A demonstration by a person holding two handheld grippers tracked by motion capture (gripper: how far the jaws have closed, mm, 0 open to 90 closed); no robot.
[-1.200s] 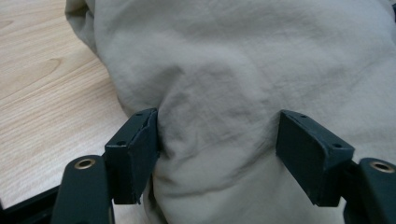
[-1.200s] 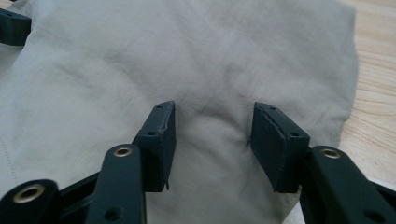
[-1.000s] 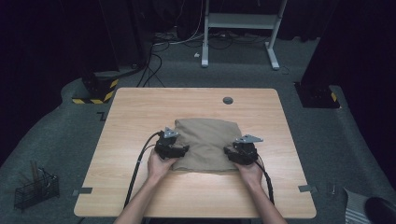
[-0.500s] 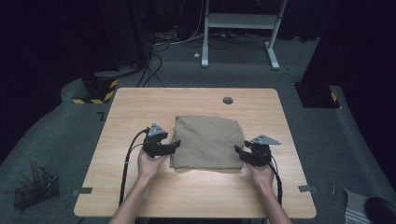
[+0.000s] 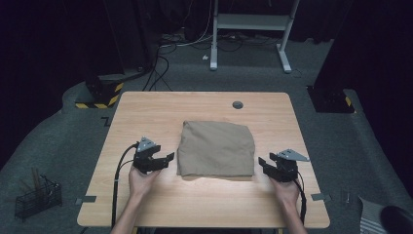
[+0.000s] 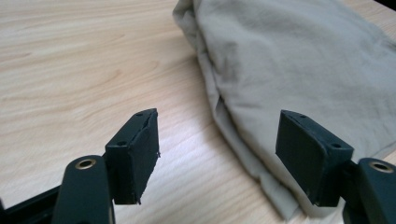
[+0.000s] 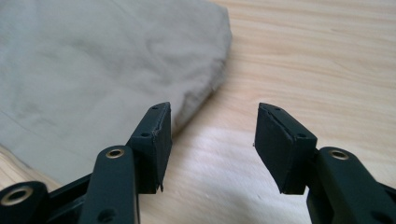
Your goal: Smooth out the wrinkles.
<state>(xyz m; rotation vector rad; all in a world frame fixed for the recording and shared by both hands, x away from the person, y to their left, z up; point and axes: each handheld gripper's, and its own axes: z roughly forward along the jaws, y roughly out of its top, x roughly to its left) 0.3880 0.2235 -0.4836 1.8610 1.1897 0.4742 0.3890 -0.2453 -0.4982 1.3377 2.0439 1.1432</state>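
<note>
A folded tan cloth (image 5: 215,148) lies flat in the middle of the wooden table (image 5: 146,112). My left gripper (image 5: 167,158) hovers just left of the cloth's near left corner, open, with nothing between its pads. In the left gripper view the left gripper (image 6: 217,137) looks along the cloth's (image 6: 299,70) layered left edge. My right gripper (image 5: 263,163) sits just right of the near right corner, also open and holding nothing. In the right gripper view the right gripper (image 7: 212,128) has bare wood between its jaws, and the cloth (image 7: 102,60) lies to the left.
A round cable hole (image 5: 237,104) sits near the table's far edge. On the floor stand a black wire basket (image 5: 36,197) at the left, a yellow-and-black striped base (image 5: 100,97), and a white desk frame (image 5: 251,29) at the back.
Both hands have drawn outwards from the cloth's near edge, left hand to the left and right hand to the right. The cloth stays folded in place.
</note>
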